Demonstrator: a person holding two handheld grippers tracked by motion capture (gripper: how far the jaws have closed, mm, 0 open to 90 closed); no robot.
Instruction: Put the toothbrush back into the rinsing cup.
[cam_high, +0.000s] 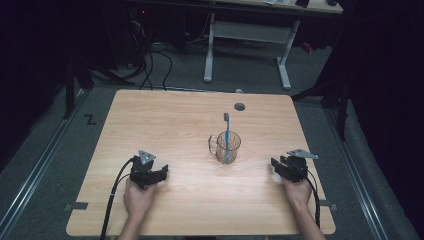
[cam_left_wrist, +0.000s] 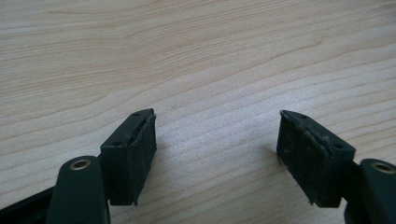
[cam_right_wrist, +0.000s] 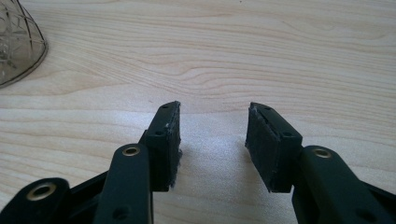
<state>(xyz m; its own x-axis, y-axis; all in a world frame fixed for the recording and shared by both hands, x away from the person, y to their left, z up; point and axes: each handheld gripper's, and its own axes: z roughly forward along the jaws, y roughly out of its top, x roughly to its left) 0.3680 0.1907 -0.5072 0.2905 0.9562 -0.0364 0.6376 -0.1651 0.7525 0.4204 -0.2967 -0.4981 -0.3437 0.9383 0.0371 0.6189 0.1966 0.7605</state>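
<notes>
Left gripper (cam_high: 162, 173): sits at the near left of the table (cam_high: 150, 115), held in the person's left hand (cam_high: 138, 198); jaws spread wide, bare wood between them.
Left pads (cam_left_wrist: 144, 149): black, worn at the edges, well apart and touching nothing in the left gripper view.
Right gripper (cam_high: 276, 165): rests at the near right of the table in the right hand (cam_high: 298, 192); jaws parted, nothing between them.
Right pads (cam_right_wrist: 266, 144): a clear gap between them in the right gripper view, only table grain behind.
Mug (cam_high: 226, 147): clear glass, upright near the middle of the table, between the two grippers and a little farther off; handle facing left. Its ribbed base (cam_right_wrist: 16, 44) peeks in at the upper left of the right gripper view.
Toothbrush (cam_high: 227, 131): blue, standing inside the mug, head up and leaning slightly toward the far side.
Hole (cam_high: 240, 106): small dark round port in the tabletop, beyond the mug toward the far edge.
Cable (cam_high: 114, 192): black, trailing from the left gripper off the near edge.
</notes>
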